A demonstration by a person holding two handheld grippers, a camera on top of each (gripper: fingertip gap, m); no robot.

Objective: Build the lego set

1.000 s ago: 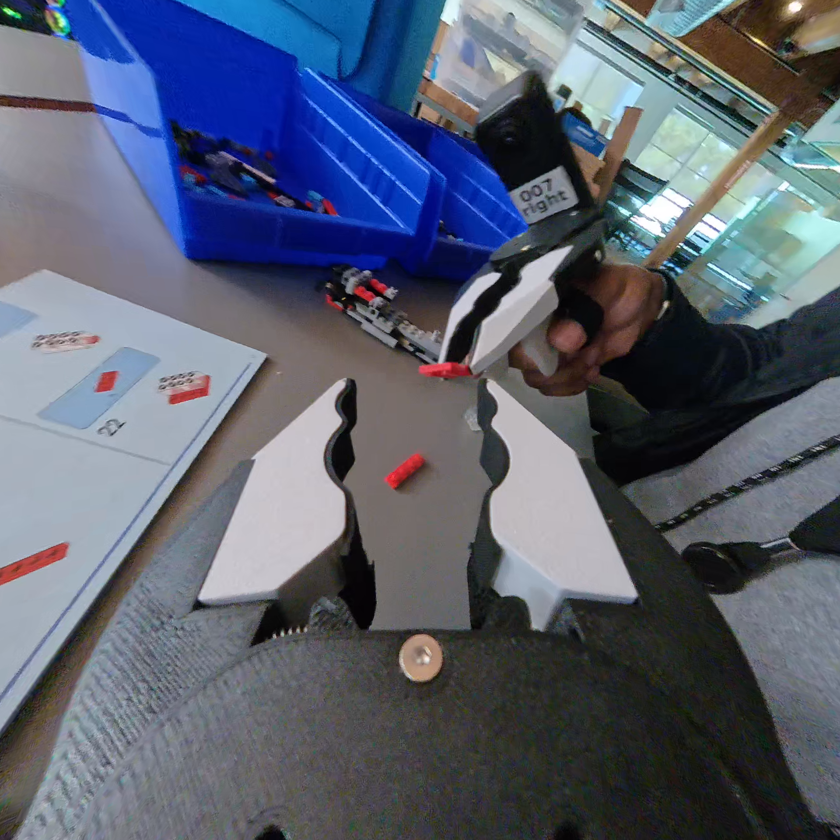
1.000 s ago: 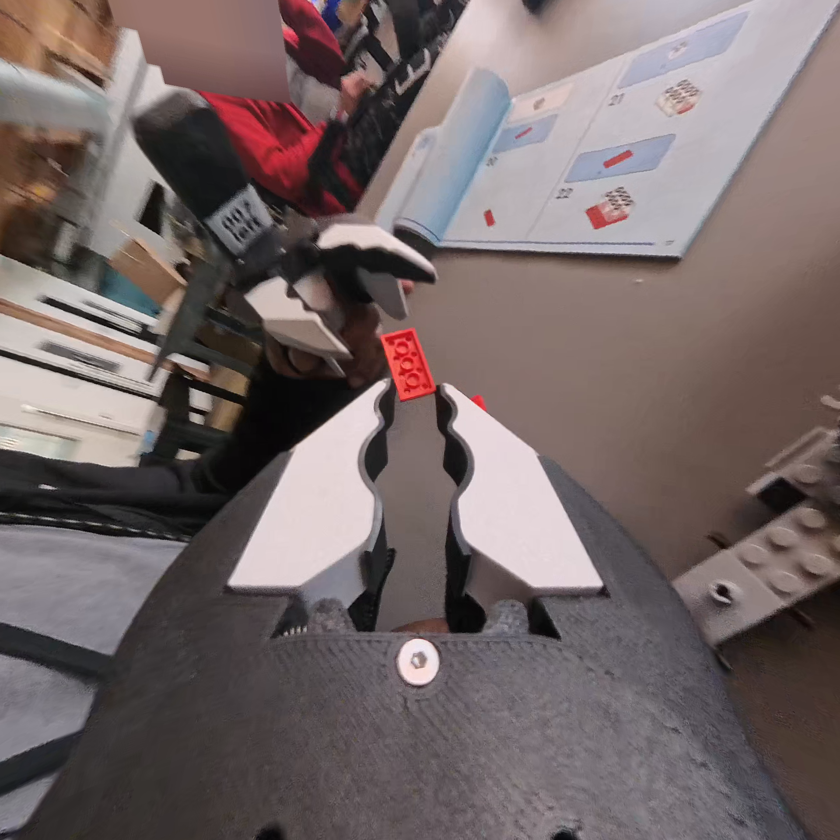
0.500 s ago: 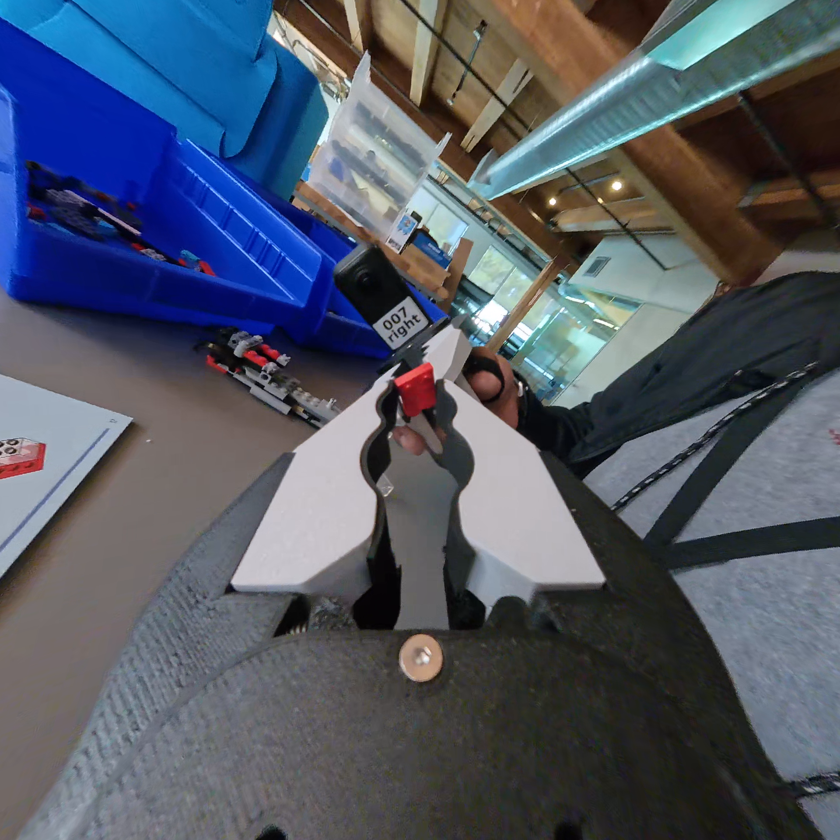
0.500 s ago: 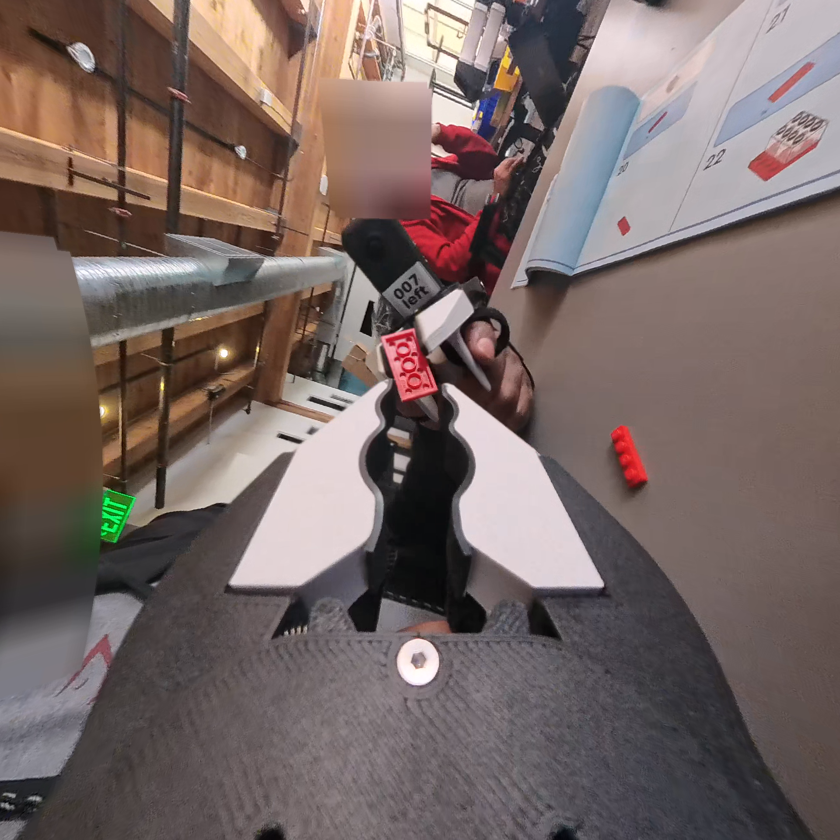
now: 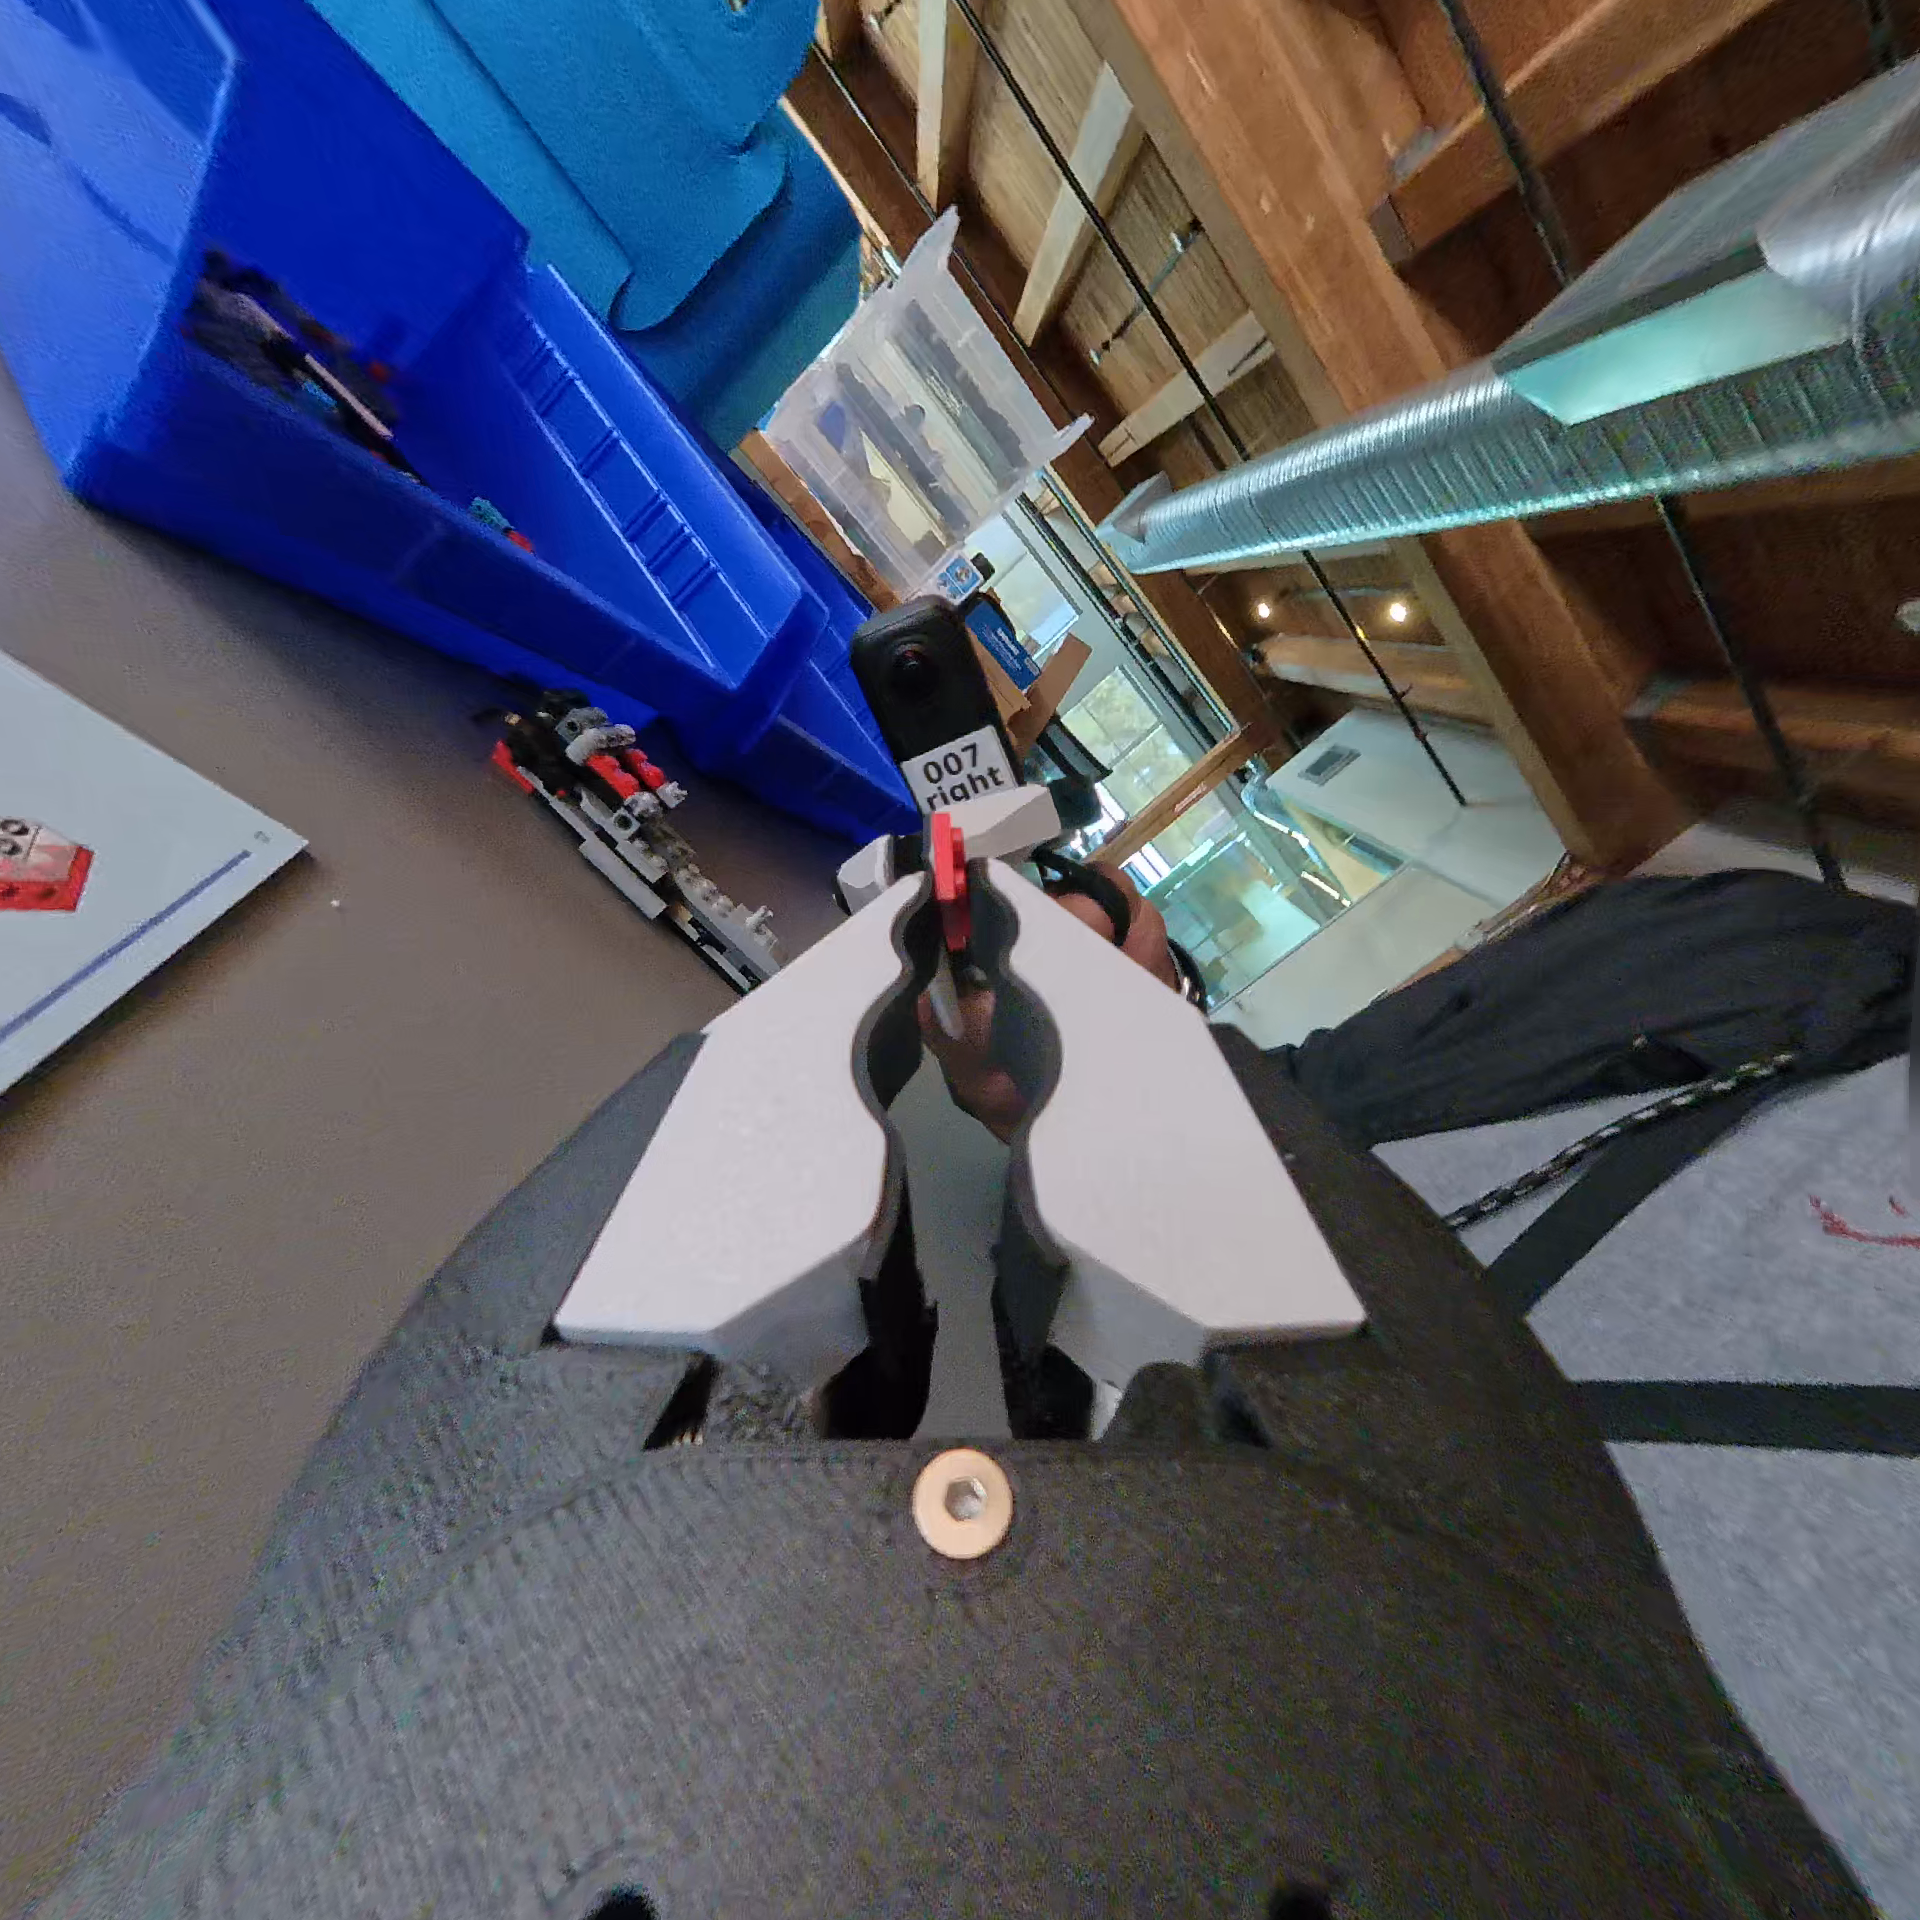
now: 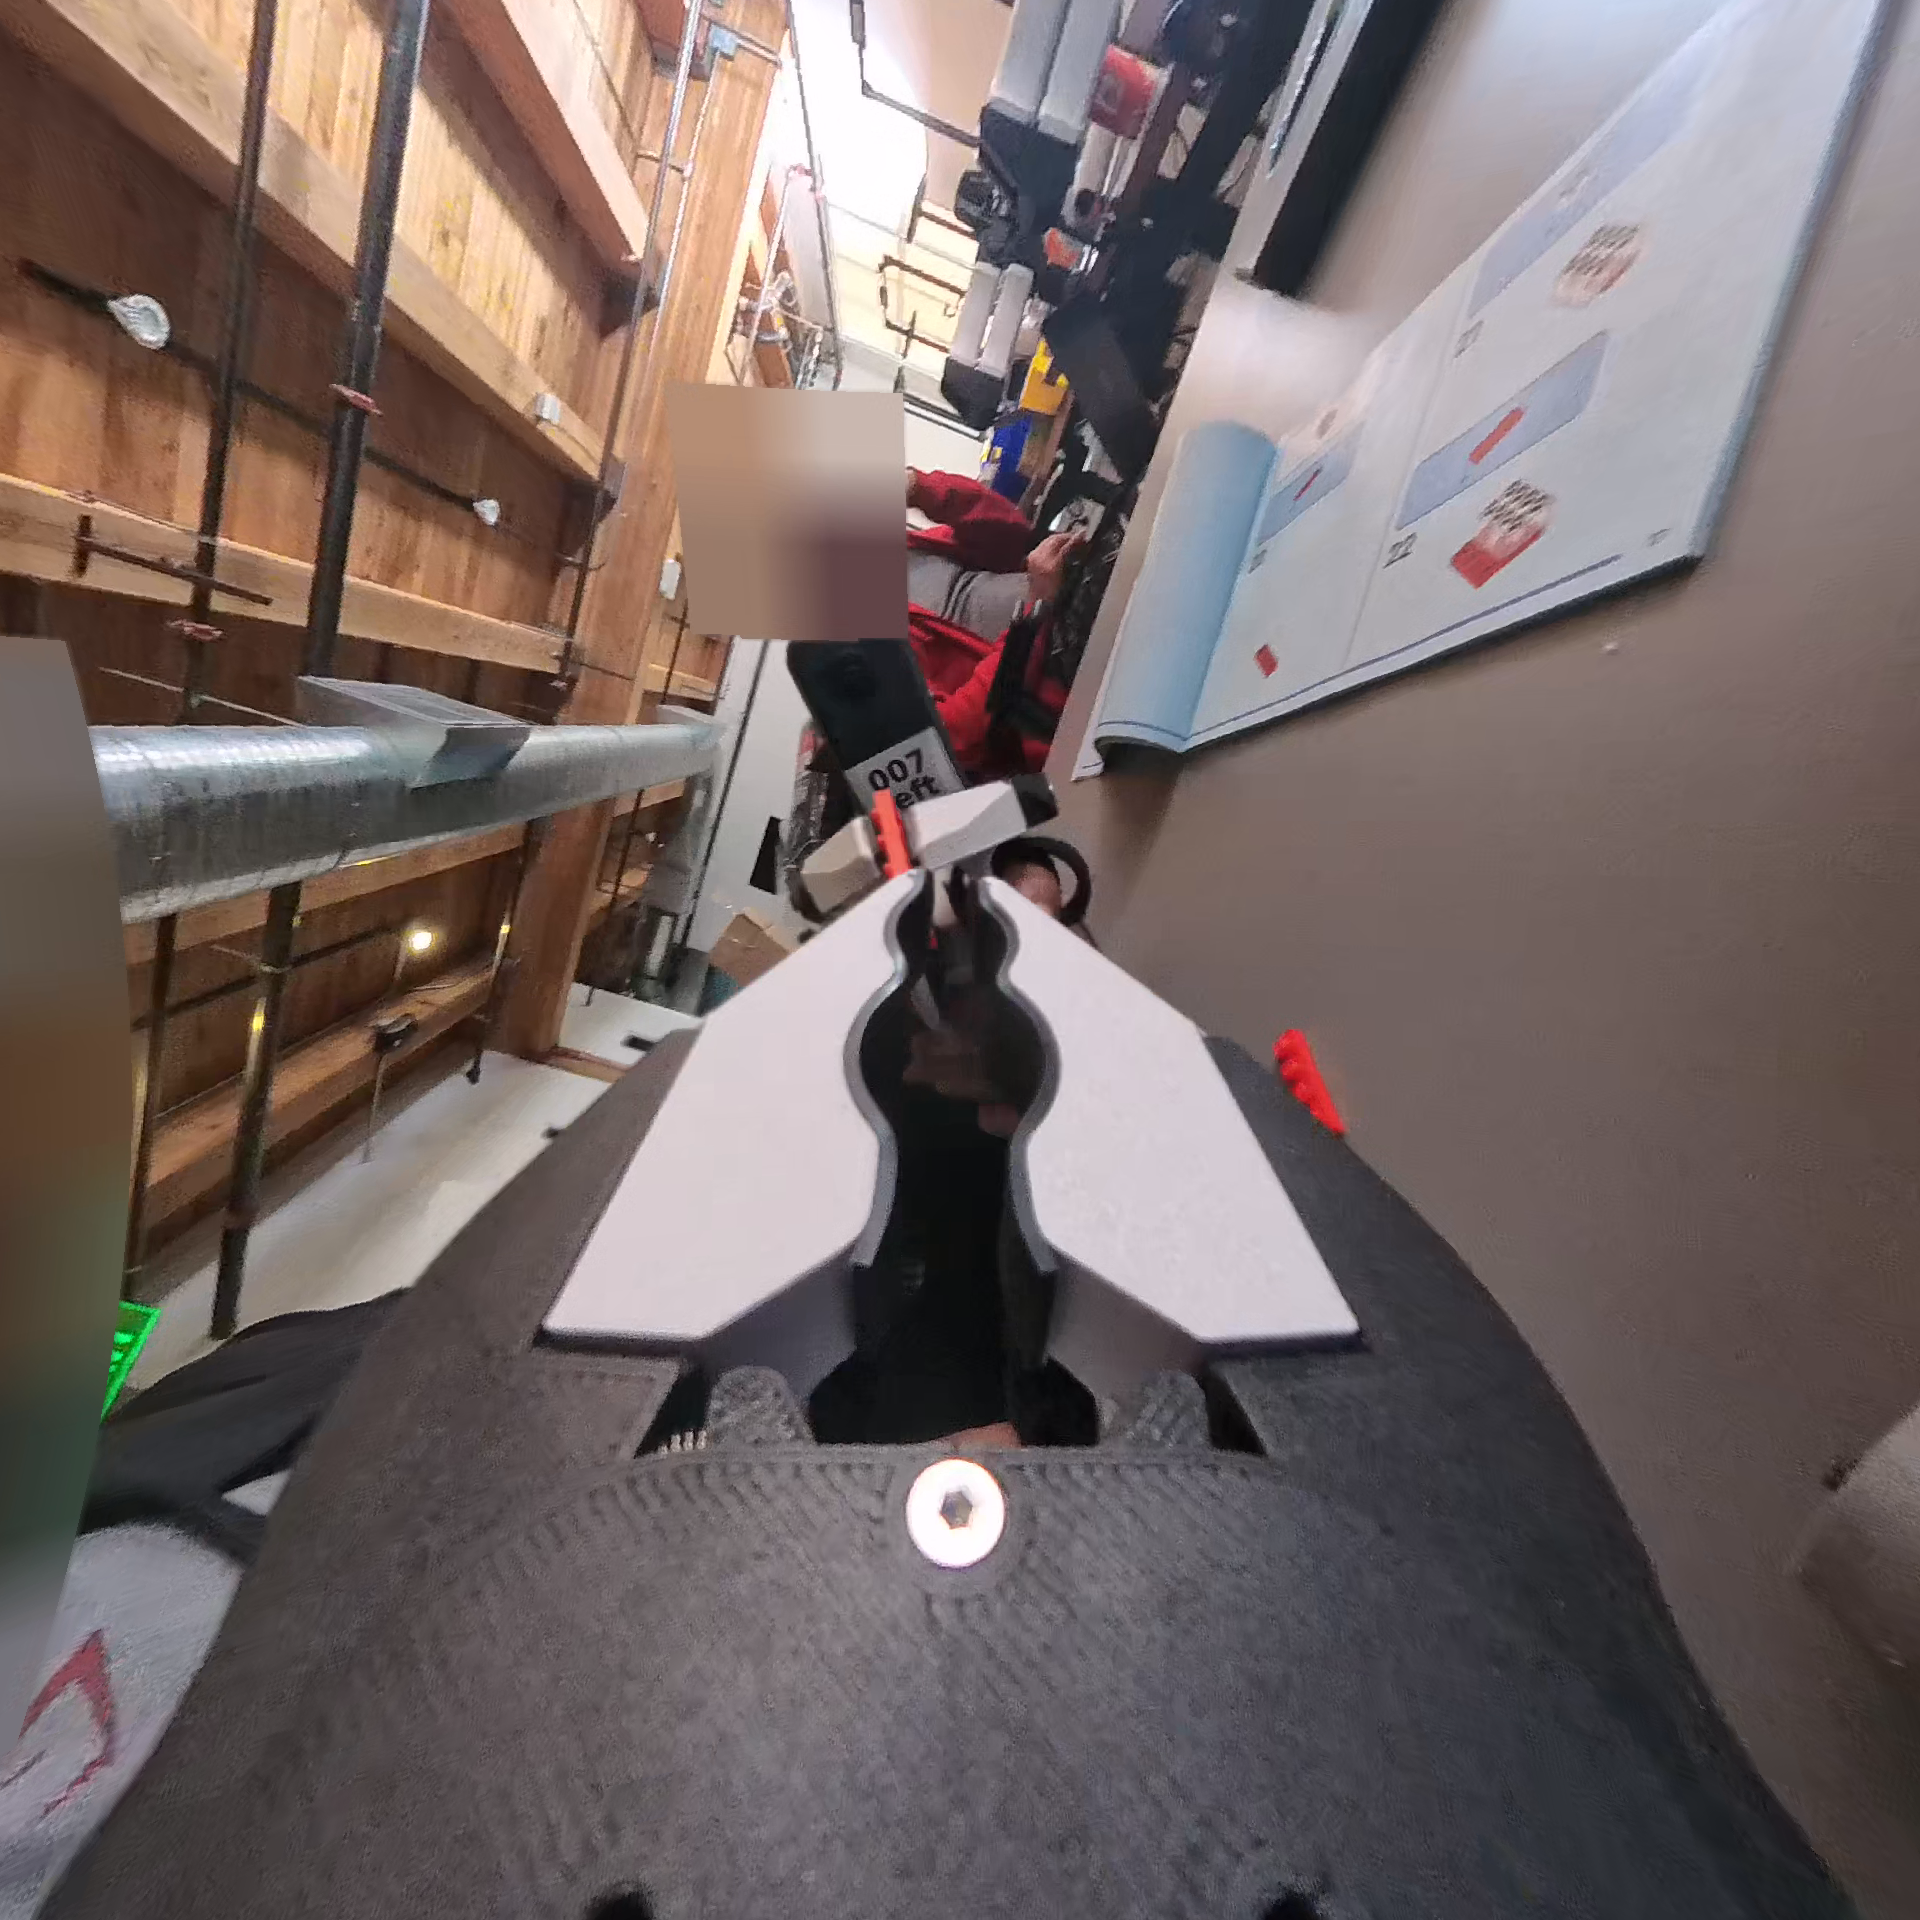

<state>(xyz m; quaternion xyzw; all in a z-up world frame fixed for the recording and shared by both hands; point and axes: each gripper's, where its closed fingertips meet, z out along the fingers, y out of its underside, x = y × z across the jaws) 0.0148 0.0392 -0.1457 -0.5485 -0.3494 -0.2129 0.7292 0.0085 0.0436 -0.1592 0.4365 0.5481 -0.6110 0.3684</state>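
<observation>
A small red lego plate [image 5: 945, 852] is held edge-on in the air between both grippers, which meet tip to tip above the table edge. My left gripper [image 5: 953, 881] is shut on one end of it. My right gripper [image 6: 951, 885] is shut on the other end. In the right wrist view the plate [image 6: 890, 831] shows between the left gripper's white fingers [image 6: 977, 821]. In the left wrist view the right gripper's fingers [image 5: 1013, 816] show just behind the plate. A loose red brick [image 6: 1309, 1081] lies on the brown table [image 6: 1558, 1039].
A partly built grey, black and red model [image 5: 634, 821] lies on the table in front of blue bins [image 5: 416, 468] holding loose pieces. The open instruction booklet [image 5: 104, 883] lies at the left and also shows in the right wrist view [image 6: 1455, 468]. A person in red [image 6: 977, 582] sits far behind. My left and right fingertips are right by each other.
One second ago my left gripper was open over the loose red brick. It has risen and shut on the plate held by my right gripper. The plate has turned from face-on to edge-on.
</observation>
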